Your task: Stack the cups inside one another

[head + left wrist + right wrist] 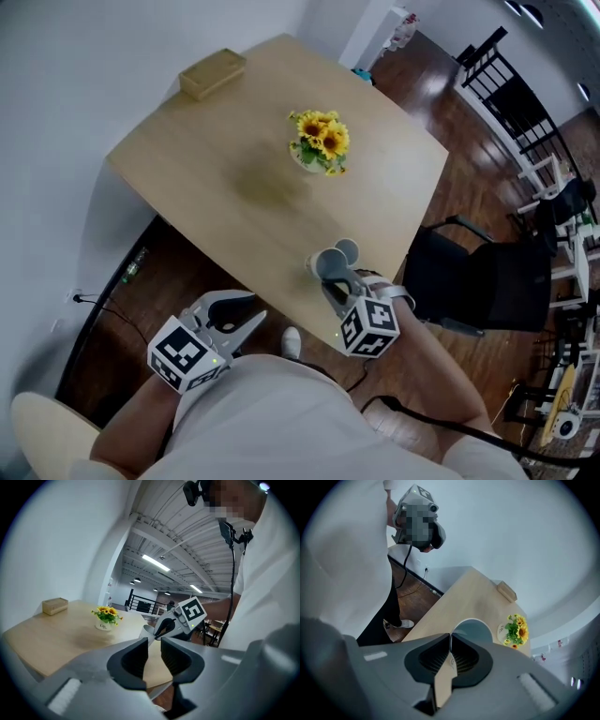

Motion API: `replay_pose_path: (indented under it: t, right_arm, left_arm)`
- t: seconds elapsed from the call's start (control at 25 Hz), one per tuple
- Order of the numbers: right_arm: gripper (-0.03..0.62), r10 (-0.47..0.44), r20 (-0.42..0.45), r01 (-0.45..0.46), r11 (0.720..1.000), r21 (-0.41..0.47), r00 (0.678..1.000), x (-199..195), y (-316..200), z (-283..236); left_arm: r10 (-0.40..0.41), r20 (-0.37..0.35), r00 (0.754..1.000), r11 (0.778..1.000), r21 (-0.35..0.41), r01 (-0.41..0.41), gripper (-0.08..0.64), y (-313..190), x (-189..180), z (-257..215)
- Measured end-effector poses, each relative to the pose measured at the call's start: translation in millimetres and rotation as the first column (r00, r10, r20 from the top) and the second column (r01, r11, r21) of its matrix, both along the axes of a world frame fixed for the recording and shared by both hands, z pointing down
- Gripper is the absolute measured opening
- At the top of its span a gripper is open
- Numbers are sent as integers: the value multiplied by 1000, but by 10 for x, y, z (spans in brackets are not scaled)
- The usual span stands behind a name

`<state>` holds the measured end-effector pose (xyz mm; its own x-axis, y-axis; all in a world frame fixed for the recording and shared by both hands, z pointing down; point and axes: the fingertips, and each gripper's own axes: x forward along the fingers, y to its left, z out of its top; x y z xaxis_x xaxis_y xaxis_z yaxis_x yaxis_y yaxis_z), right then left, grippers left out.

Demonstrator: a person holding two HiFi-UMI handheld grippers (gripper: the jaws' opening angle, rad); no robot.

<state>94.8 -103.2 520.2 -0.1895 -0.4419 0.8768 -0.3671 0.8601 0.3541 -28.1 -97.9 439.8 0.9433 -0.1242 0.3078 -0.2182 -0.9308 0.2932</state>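
Grey L claw (258, 307), R claw (330, 284), b/w cubes (183, 354), white shirt (272, 412).

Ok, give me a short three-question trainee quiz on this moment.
1. What are the right tongs shut on? A) a spoon B) the rim of a grey cup C) nothing
2. True or false: the left tongs hold a cup as well.
3. Fill in: the sunflower pot stands on the ____.
Key: 1 B; 2 false, they are apart and empty; 3 table.
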Motion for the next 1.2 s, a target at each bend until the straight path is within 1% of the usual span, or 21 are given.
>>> replay_pose_path:
  t: [0.16, 0.28, 0.56, 0.72, 1.04, 1.2]
  right_arm:
    - [23, 54, -6, -54, 999, 4, 999, 310, 35, -84]
    - [23, 82, -14, -82, 997, 2, 996, 527, 40, -95]
    - [23, 104, -37, -105, 994, -26, 994, 900, -40, 47]
    - [23, 97, -38, -99, 993, -63, 995, 982, -124, 207]
    - [26, 61, -41, -66, 988, -141, 997, 969, -207, 568]
    - [67, 63, -31, -67, 986, -155, 998, 957, -229, 654]
  left_arm:
    - [39, -7, 999, 999, 4, -39, 95, 30, 209, -14]
    - [51, -8, 999, 999, 4, -51, 95, 42, 329, -10]
    - [27, -11, 1000, 1000, 4, -27, 95, 27, 496, -27]
    - [-6, 1, 1000, 1000, -5, 6, 95, 33, 475, 14]
    - [-68, 31, 997, 998, -8, 68, 95, 17, 349, 25]
    - [-84, 47, 995, 996, -9, 85, 95, 26, 316, 37]
